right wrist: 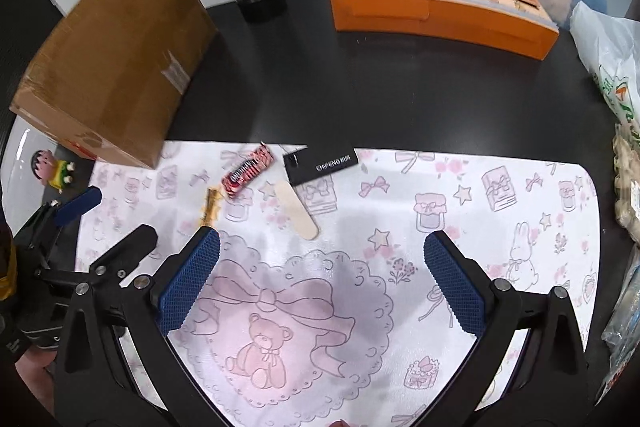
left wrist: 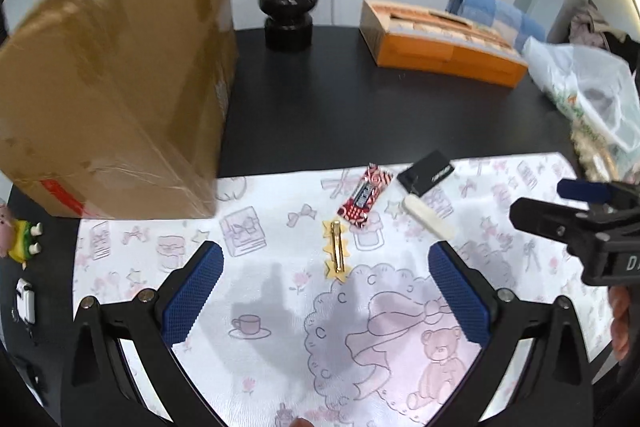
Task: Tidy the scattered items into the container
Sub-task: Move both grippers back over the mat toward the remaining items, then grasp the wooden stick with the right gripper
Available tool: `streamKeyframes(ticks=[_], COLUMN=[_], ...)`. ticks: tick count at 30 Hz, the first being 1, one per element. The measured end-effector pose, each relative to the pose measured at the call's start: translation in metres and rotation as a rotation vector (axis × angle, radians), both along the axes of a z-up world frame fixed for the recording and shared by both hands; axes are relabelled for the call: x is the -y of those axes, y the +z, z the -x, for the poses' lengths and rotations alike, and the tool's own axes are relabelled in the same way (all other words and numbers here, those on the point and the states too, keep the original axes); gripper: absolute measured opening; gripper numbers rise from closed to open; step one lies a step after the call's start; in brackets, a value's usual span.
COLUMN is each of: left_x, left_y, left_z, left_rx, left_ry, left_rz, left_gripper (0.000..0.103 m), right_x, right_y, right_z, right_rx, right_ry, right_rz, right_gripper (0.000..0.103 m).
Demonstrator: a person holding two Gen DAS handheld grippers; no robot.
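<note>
1. Left wrist view: the gold hair clip (left wrist: 337, 247) lies flat on the printed mat (left wrist: 248, 367), just ahead of the left gripper (left wrist: 326, 291) and in line with the gap between its fingers. It looks light, thin and rigid, with smooth metal that could slip; being so low on the mat, it is probably best pinched across its narrow width near the middle.
2. Just beyond the hair clip sits the red candy wrapper (left wrist: 364, 197): light, crinkly, likely to give under pressure, so a hold across its short side should do.
3. To the right of the hair clip, past the candy, lie a pale wooden stick (left wrist: 427, 217) and a black card (left wrist: 426, 173), both flat, stiff and hard to lift off the surface.
4. The left gripper's fingers (left wrist: 192, 291) stand wide apart, holding and touching nothing.
5. Right wrist view: the right gripper (right wrist: 322, 283) hovers over the mat to the right of the hair clip (right wrist: 211, 205), its fingers (right wrist: 454, 283) also wide apart and empty.
6. Left of the hair clip, a cardboard box (left wrist: 116, 87) stands on the black table (left wrist: 360, 99); an orange box (left wrist: 440, 39) sits well behind. Which one is the container, I cannot tell.
</note>
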State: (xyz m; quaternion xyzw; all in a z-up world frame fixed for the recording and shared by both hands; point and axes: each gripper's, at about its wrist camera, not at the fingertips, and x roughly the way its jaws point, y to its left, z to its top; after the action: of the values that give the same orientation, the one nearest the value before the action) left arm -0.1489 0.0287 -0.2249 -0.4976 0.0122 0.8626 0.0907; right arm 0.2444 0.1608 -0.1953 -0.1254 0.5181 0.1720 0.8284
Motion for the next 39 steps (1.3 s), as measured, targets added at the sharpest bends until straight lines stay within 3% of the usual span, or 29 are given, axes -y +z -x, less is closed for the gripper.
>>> streamKeyframes(ticks=[11, 16, 23, 25, 29, 33, 37, 38, 39], left_x=[-0.009, -0.010, -0.011, -0.012, -0.014, -0.015, -0.013, -0.013, -0.014], left_y=[-0.034, -0.047, -0.056, -0.058, -0.065, -0.071, -0.073, -0.073, -0.073], left_z=[0.016, 0.019, 0.018, 0.018, 0.021, 0.022, 0.023, 0.023, 0.023], left_rx=[0.058, 0.084, 0.100, 0.106, 0.131, 0.153, 0.150, 0.152, 0.152], left_ry=[-0.011, -0.019, -0.040, -0.044, -0.043, -0.047, -0.055, -0.057, -0.059], left_rz=[0.066, 0.085, 0.096, 0.101, 0.096, 0.098, 0.099, 0.097, 0.096], left_gripper=[0.102, 0.096, 0.087, 0.076, 0.068, 0.060, 0.059, 0.058, 0.056], right_x=[-0.004, -0.010, -0.019, -0.023, -0.033, -0.040, -0.040, -0.041, -0.042], right_y=[-0.039, -0.051, -0.068, -0.073, -0.080, -0.084, -0.084, -0.083, -0.083], right_z=[-0.011, -0.015, -0.016, -0.015, -0.010, -0.005, -0.006, -0.005, -0.004], right_rx=[-0.015, -0.015, -0.025, -0.028, -0.015, 0.003, 0.016, 0.019, 0.023], right_ry=[0.039, 0.052, 0.096, 0.117, 0.161, 0.197, 0.190, 0.192, 0.195], right_rz=[0.084, 0.092, 0.129, 0.140, 0.175, 0.204, 0.194, 0.194, 0.195], right_gripper=[0.095, 0.093, 0.078, 0.073, 0.061, 0.060, 0.057, 0.053, 0.040])
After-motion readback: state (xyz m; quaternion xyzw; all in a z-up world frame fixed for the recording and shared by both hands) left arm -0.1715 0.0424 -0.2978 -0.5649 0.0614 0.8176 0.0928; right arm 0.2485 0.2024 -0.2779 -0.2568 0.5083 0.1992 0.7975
